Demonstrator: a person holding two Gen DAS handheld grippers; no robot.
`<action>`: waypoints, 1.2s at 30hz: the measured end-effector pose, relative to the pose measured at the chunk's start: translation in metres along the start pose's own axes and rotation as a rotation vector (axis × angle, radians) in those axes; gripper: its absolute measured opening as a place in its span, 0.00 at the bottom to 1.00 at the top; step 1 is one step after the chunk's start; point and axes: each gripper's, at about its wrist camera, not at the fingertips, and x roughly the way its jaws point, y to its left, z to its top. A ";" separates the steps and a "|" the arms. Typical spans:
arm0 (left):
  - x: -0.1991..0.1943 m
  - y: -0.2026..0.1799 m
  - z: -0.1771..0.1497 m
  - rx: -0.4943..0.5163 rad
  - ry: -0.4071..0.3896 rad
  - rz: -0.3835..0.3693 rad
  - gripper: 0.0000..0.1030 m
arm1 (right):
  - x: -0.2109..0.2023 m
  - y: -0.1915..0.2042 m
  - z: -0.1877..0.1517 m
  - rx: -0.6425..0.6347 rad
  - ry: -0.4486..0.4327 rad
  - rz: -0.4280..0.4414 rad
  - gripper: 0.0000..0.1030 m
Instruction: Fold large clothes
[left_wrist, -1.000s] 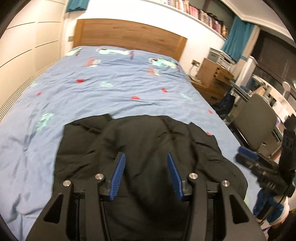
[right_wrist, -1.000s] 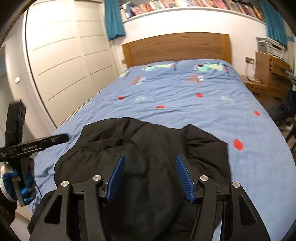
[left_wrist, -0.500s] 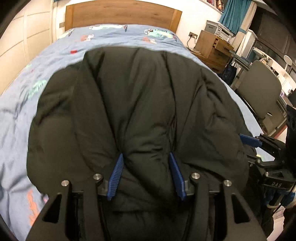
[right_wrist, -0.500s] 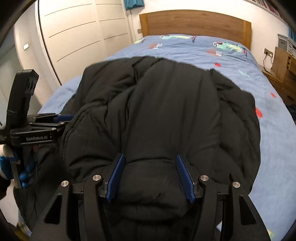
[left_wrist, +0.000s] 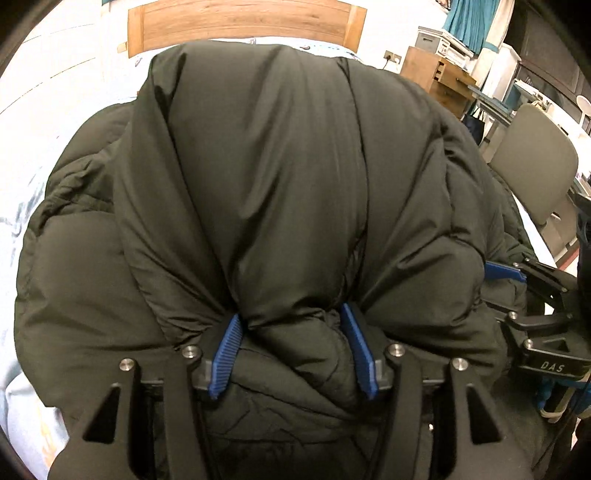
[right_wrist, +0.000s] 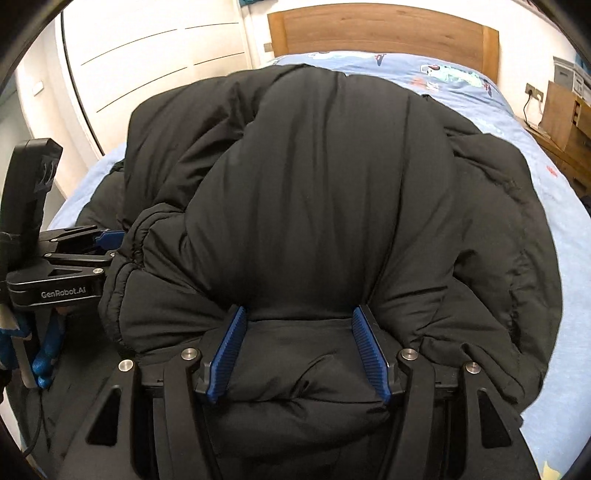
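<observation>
I've got 1 black puffer jacket (left_wrist: 280, 177) bunched at the near edge of the bed (right_wrist: 561, 236), spreading toward the headboard (right_wrist: 380, 33). My left gripper (left_wrist: 291, 350) and right gripper (right_wrist: 299, 347), 2 in all, each have a fat roll of hem stuffed between their blue pads (right_wrist: 227, 350), jaws wide yet bearing on the padding. I judge it soft, springy, fairly light and slick-shelled (it will puff back). I'd take hold at stitched seams or hem, not mid-panel.
</observation>
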 end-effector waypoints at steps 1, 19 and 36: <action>0.000 0.000 0.000 0.000 0.001 0.004 0.52 | 0.002 -0.001 0.000 0.006 0.002 -0.002 0.57; -0.071 0.001 0.083 0.002 -0.155 -0.027 0.52 | -0.080 0.000 0.064 0.008 -0.157 0.003 0.66; 0.010 0.002 0.070 0.013 -0.047 0.053 0.52 | 0.002 -0.013 0.067 0.056 -0.042 -0.075 0.67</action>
